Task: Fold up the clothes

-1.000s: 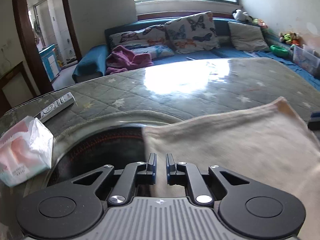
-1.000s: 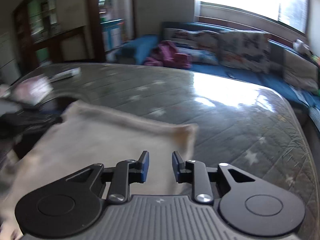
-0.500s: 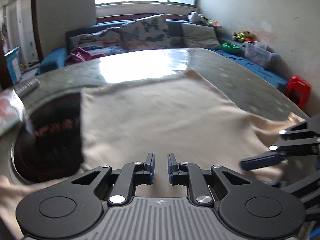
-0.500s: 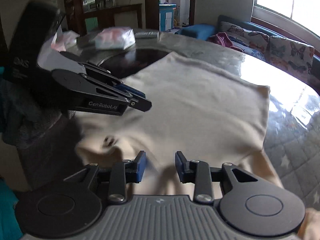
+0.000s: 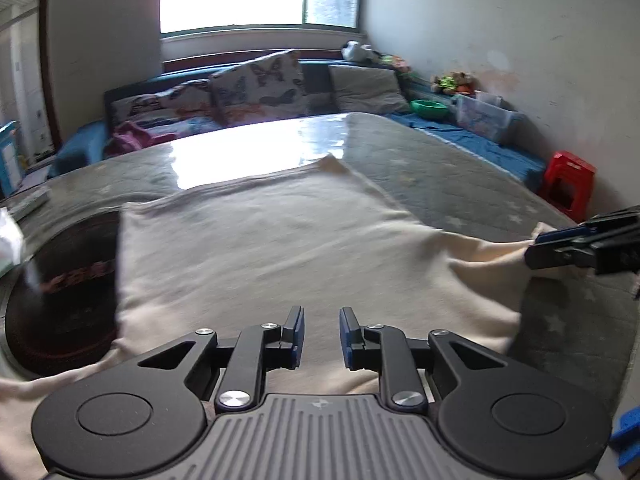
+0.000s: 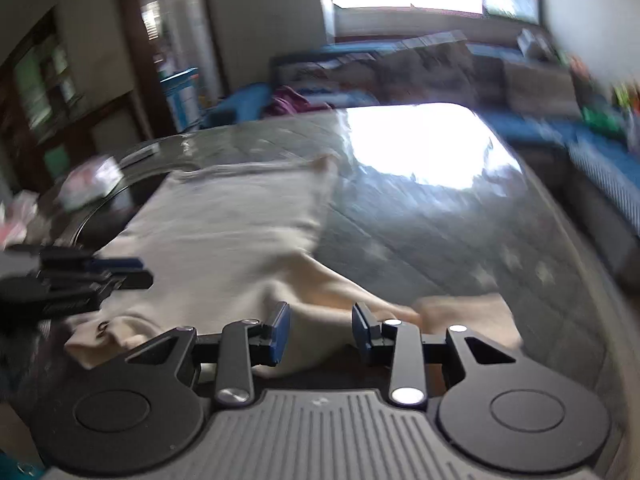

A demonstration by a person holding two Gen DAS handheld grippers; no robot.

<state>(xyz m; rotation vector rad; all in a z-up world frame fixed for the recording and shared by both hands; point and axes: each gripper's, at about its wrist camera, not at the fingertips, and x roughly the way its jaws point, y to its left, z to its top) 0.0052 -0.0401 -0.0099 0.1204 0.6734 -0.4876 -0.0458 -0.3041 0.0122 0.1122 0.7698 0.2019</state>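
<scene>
A cream garment (image 5: pixel 272 240) lies spread on the glass-topped table (image 5: pixel 440 176); it also shows in the right wrist view (image 6: pixel 240 224). My left gripper (image 5: pixel 320 336) is open, low over the garment's near edge, holding nothing. My right gripper (image 6: pixel 320 332) is open over a rumpled sleeve part at the garment's near right side. It appears in the left wrist view (image 5: pixel 560 248) at the right, its fingers beside the sleeve end. The left gripper shows at the left of the right wrist view (image 6: pixel 120 276). The right view is blurred.
A dark round inset (image 5: pixel 60 288) sits in the table at the left, partly under the garment. A tissue pack (image 6: pixel 90 184) and a remote (image 5: pixel 28 200) lie at far left. A blue sofa with cushions (image 5: pixel 256 88) and a red stool (image 5: pixel 568 184) stand beyond the table.
Both grippers have swung round over the garment. The right gripper has opened wider and moved to the sleeve at the right. The left gripper's jaws have opened a little.
</scene>
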